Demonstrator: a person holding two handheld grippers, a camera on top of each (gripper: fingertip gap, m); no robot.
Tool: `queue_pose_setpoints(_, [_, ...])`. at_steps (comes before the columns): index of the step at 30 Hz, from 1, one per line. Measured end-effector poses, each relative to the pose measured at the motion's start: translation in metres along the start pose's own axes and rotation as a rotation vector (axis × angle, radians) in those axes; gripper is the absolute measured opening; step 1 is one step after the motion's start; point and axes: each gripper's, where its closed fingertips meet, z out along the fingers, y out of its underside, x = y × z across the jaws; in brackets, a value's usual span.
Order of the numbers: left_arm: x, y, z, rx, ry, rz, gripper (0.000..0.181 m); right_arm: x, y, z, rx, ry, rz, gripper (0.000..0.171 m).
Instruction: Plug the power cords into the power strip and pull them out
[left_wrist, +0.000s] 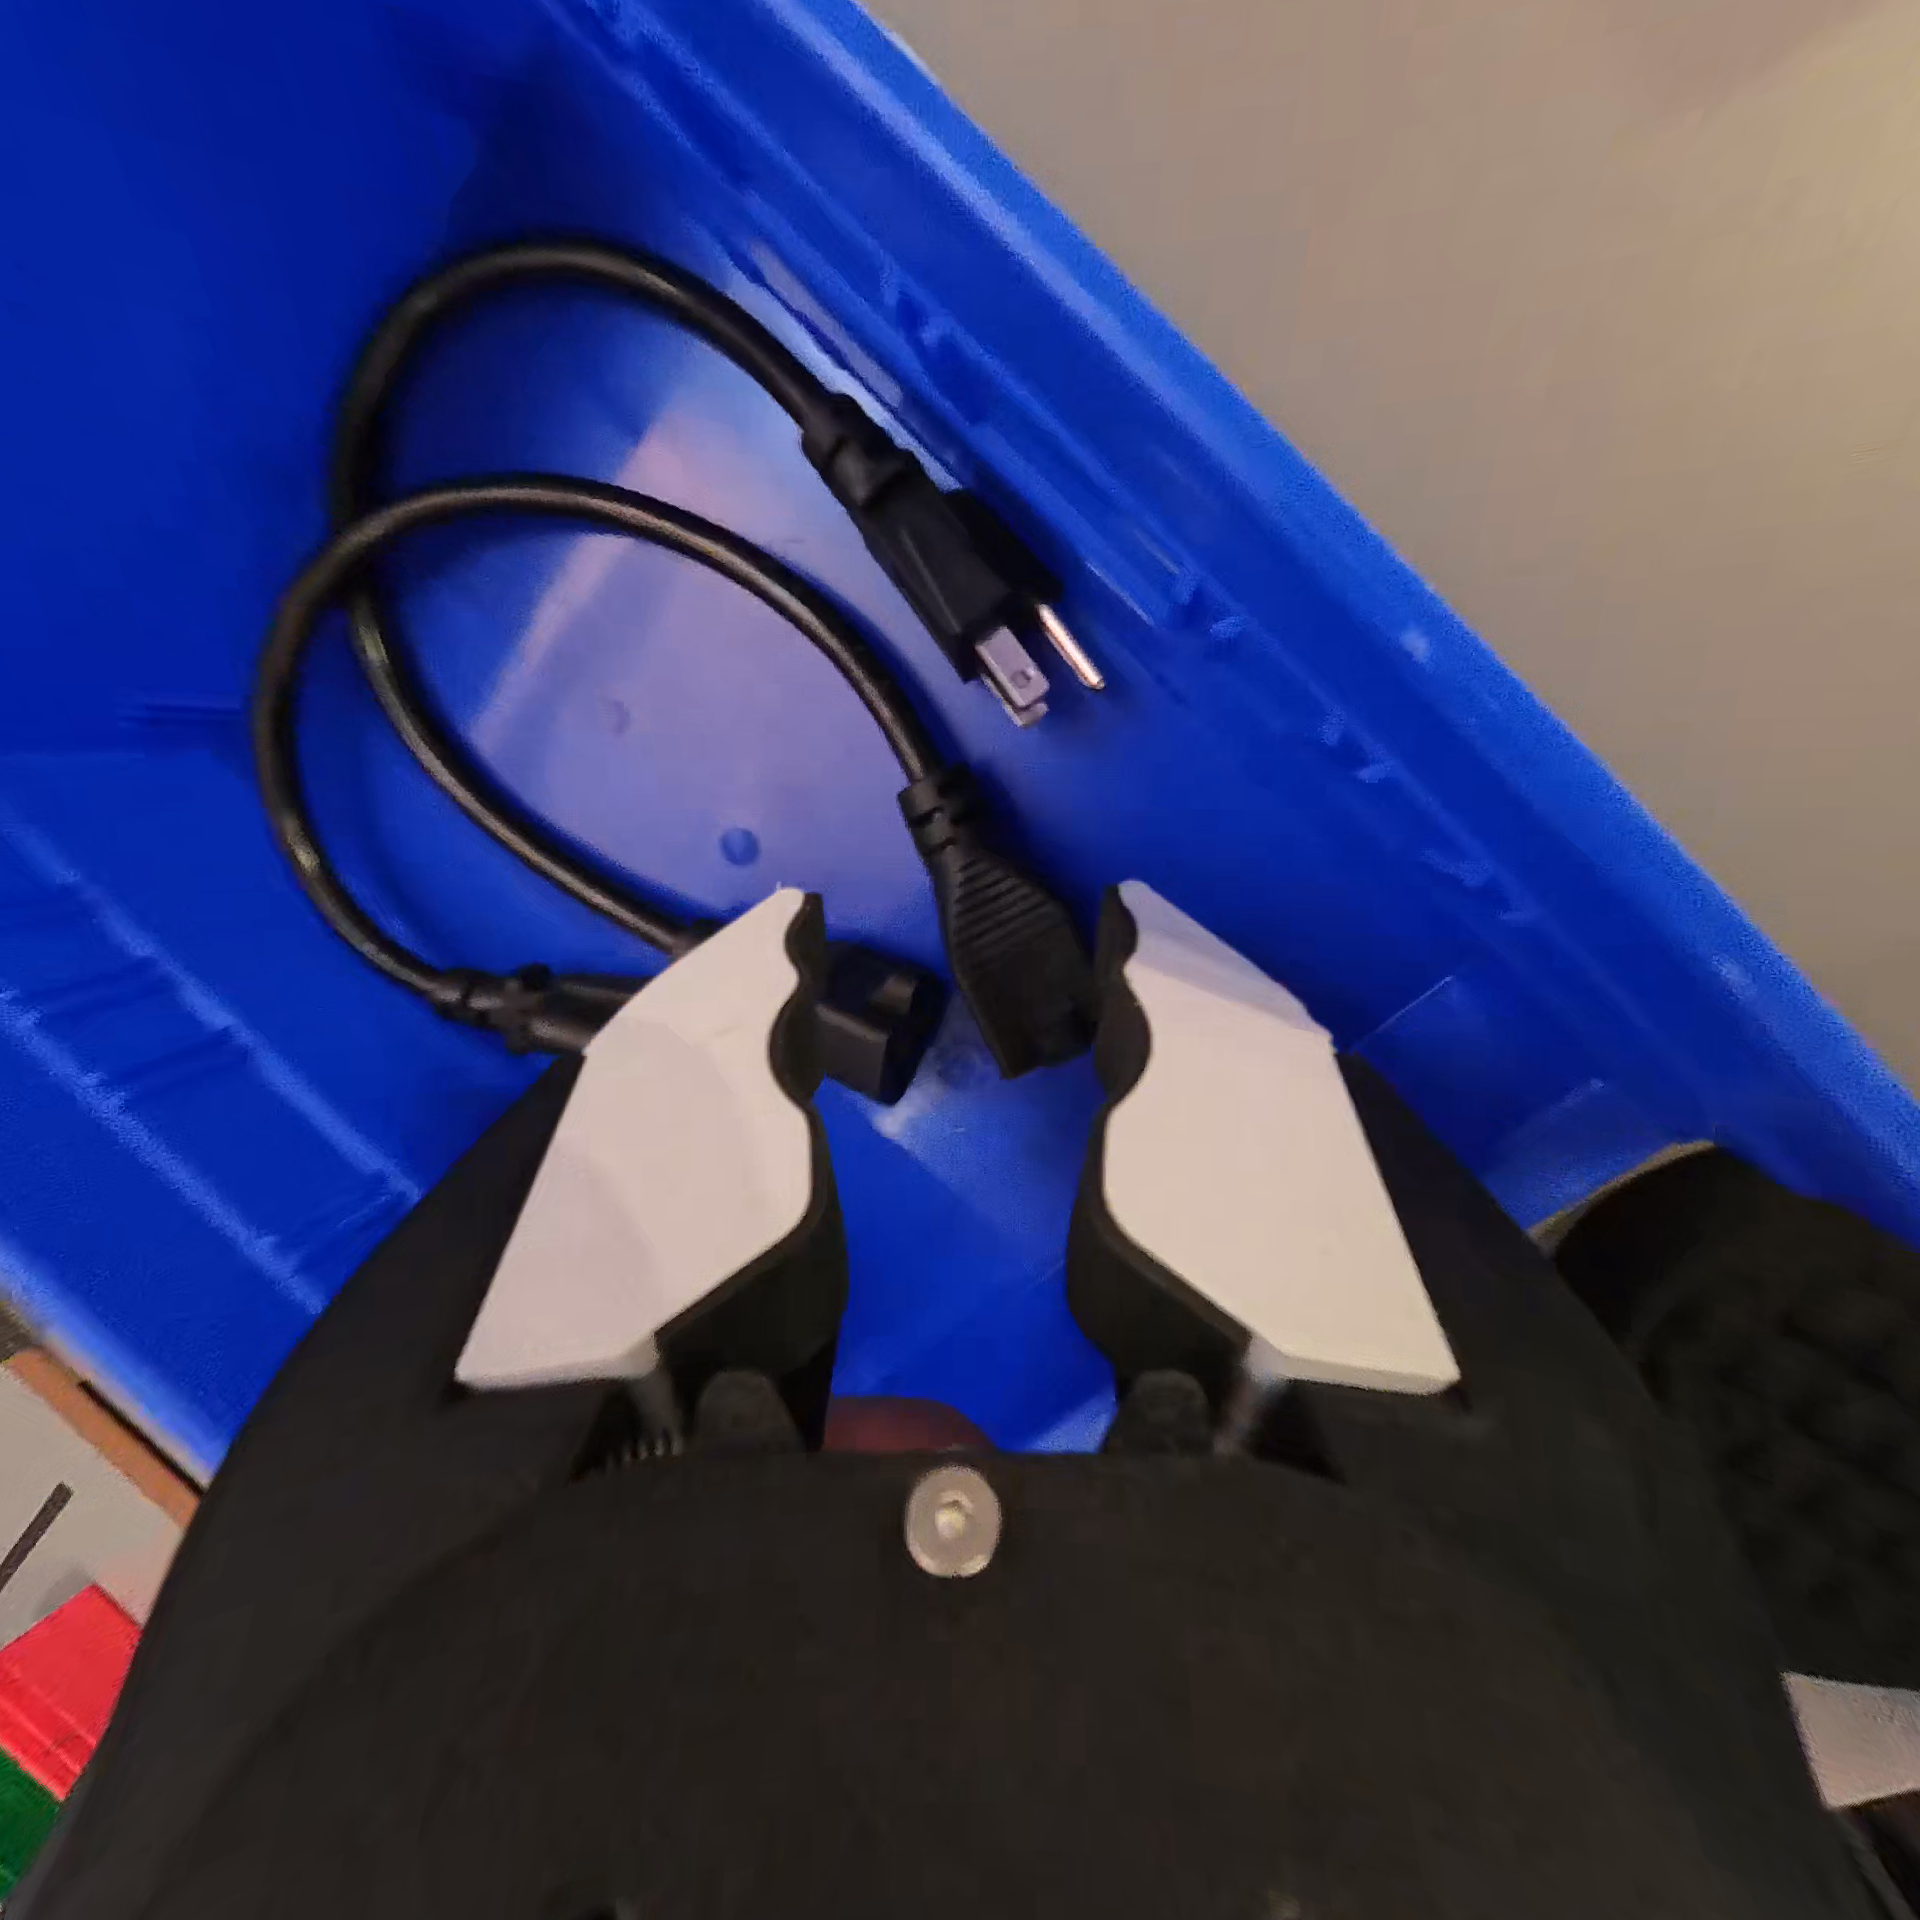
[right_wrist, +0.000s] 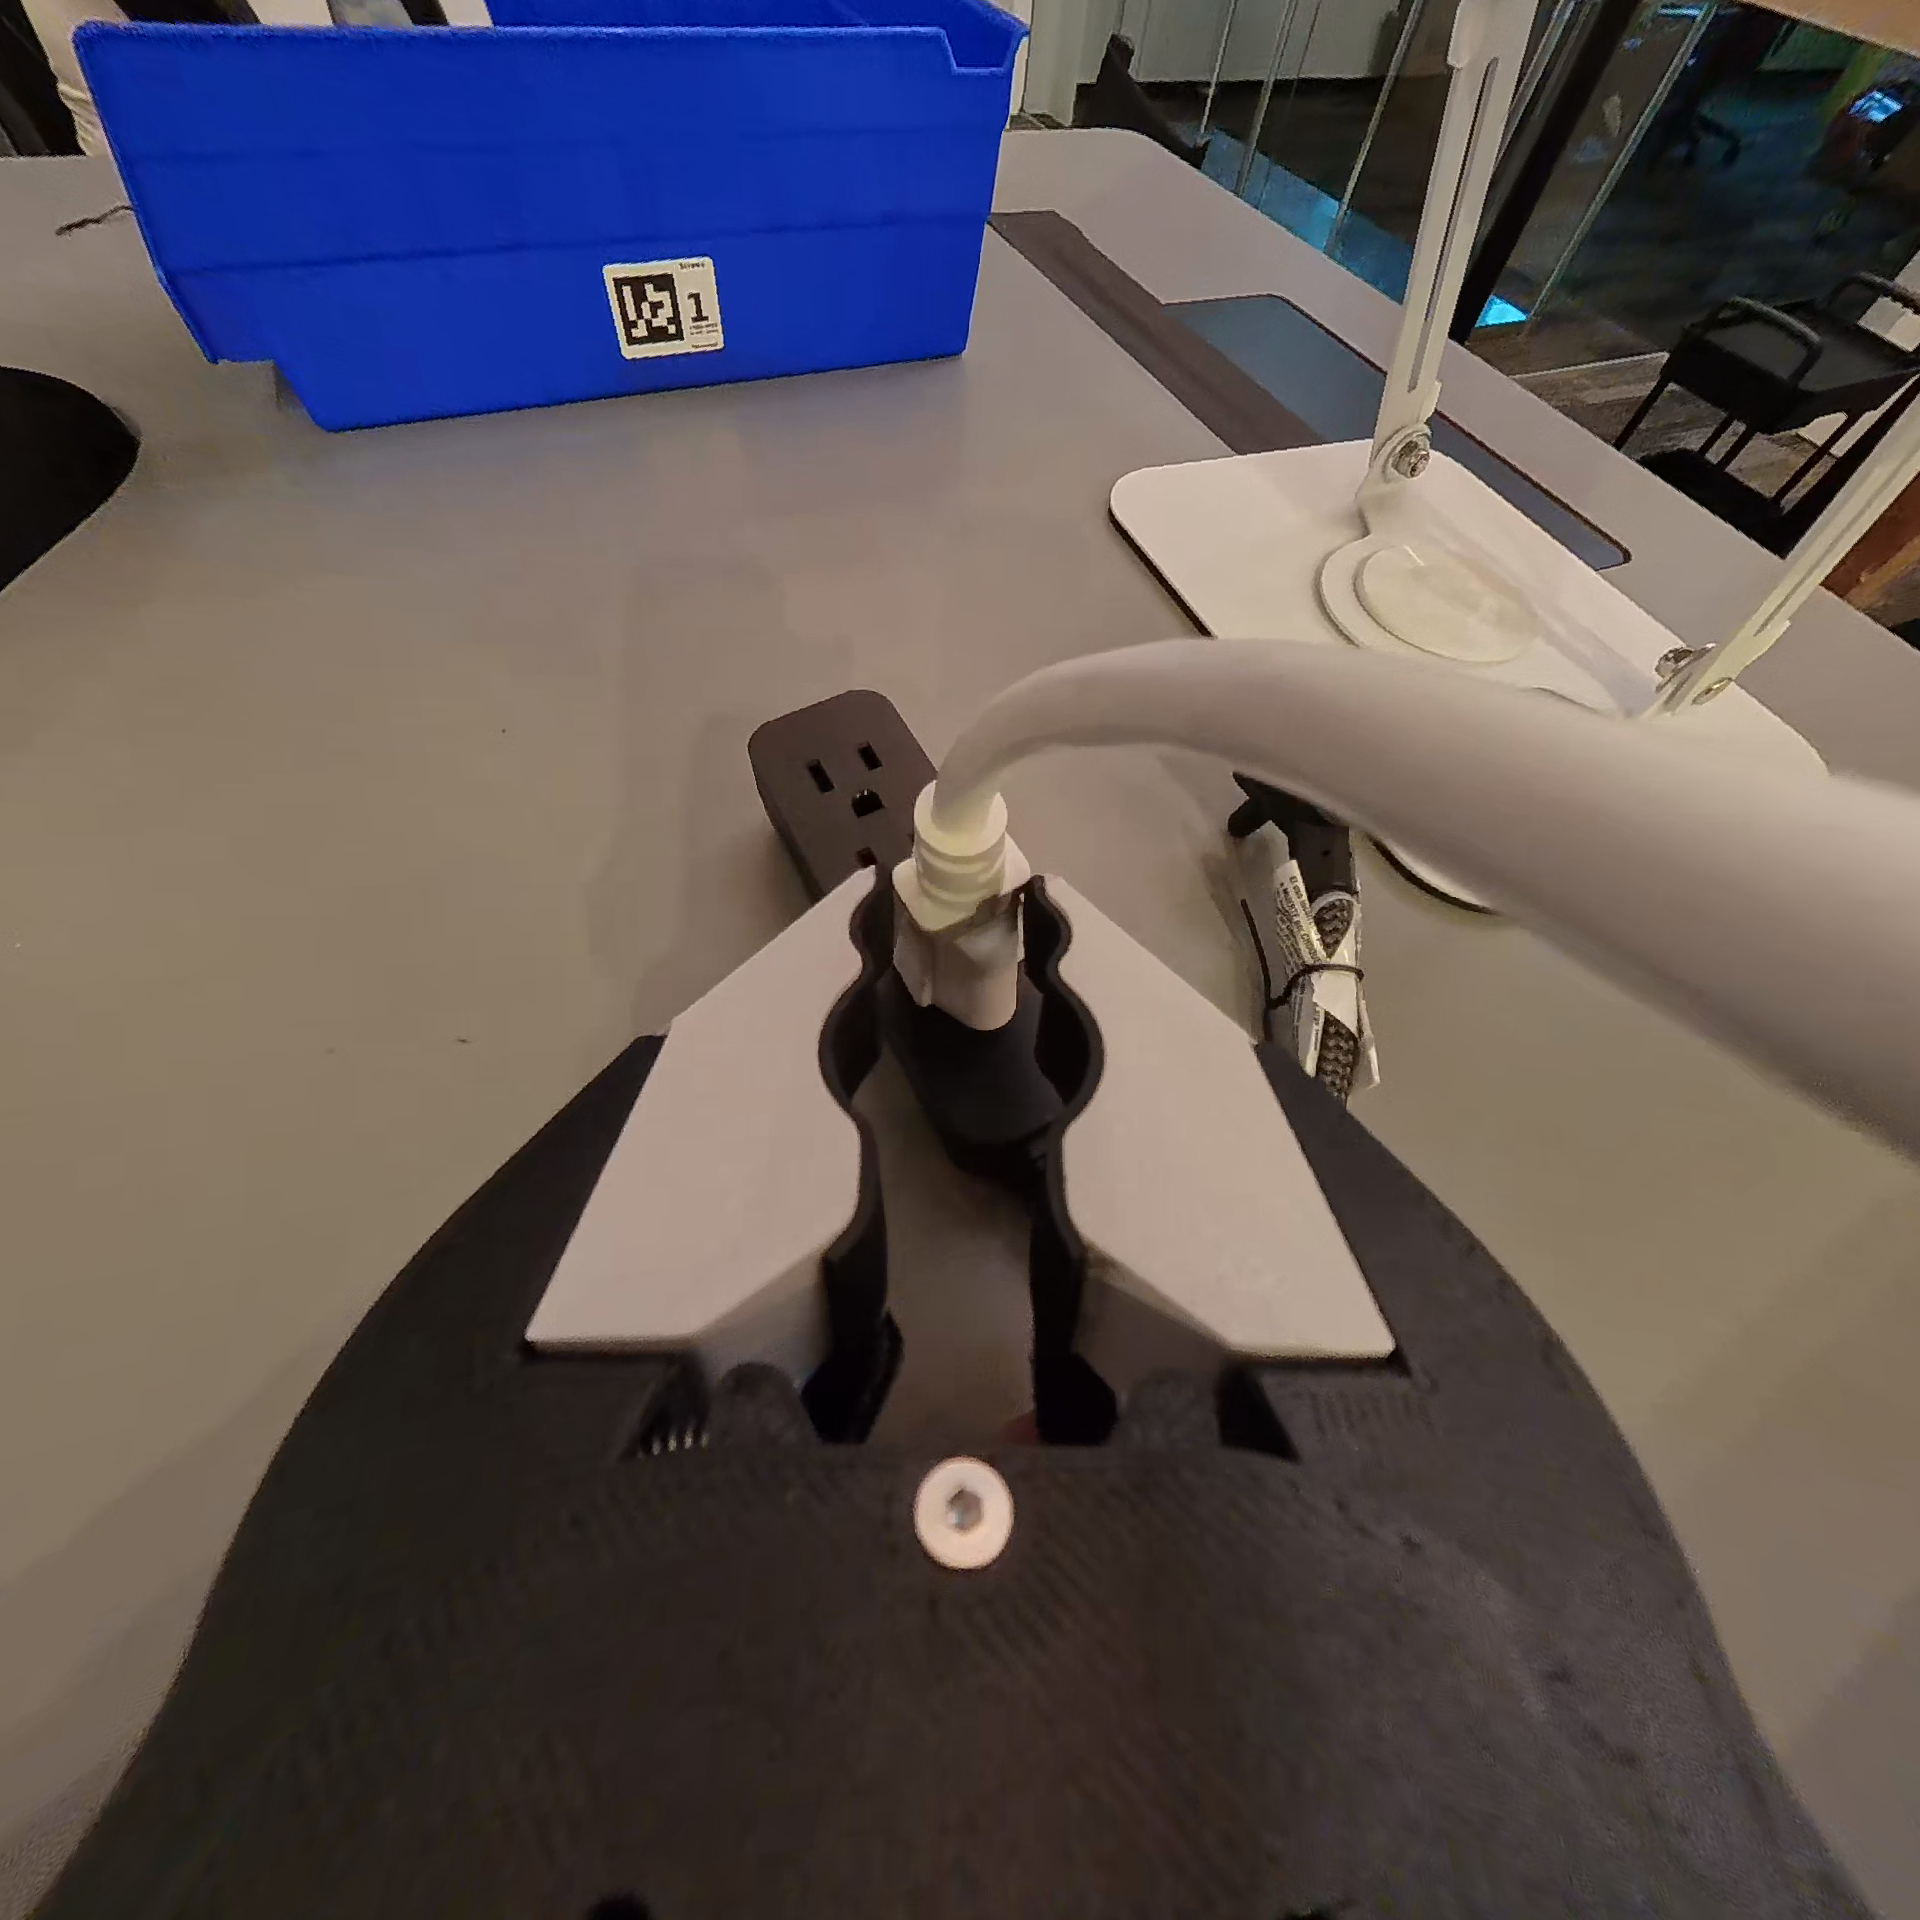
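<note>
The right tongs (right_wrist: 961, 935) grip the white moulded plug (right_wrist: 956, 935) over the black plastic power strip (right_wrist: 842, 774), so a slanted push may miss the slots, while the left tongs (left_wrist: 951, 935) hang wide and empty above the black power cord (left_wrist: 997, 977) in the blue plastic bin (left_wrist: 312, 312).

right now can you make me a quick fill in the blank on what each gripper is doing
1. The right gripper is shut on a ____ plug.
2. The black cords lie inside a ____ bin.
3. The left gripper is ____, holding nothing.
4. The power strip is coloured ____.

Missing: white; blue; open; black
</note>
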Motion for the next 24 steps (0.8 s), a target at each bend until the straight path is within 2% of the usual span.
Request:
queue_pose_setpoints(6, [0.01, 0.01, 0.029, -0.116, 0.06, 0.026, 0.047, 0.0, 0.0, 0.0, 0.0, 0.0, 0.0, 0.022])
queue_pose_setpoints(8, [0.007, 0.007, 0.031, -0.096, 0.071, 0.004, 0.034, 0.0, 0.0, 0.0, 0.0, -0.002, 0.002, 0.022])
queue_pose_setpoints(13, [0.001, 0.01, 0.029, -0.103, 0.054, -0.01, 0.026, 0.0, 0.0, 0.0, 0.0, -0.008, 0.007, 0.022])
queue_pose_setpoints(18, [-0.01, 0.003, 0.006, 0.017, 0.026, -0.056, 0.022, -0.001, 0.0, -0.001, 0.0, -0.012, 0.008, 0.021])
queue_pose_setpoints(24, [-0.033, -0.014, -0.047, 0.232, -0.067, -0.11, 0.019, -0.001, 0.0, -0.001, 0.0, -0.012, 0.008, 0.022])
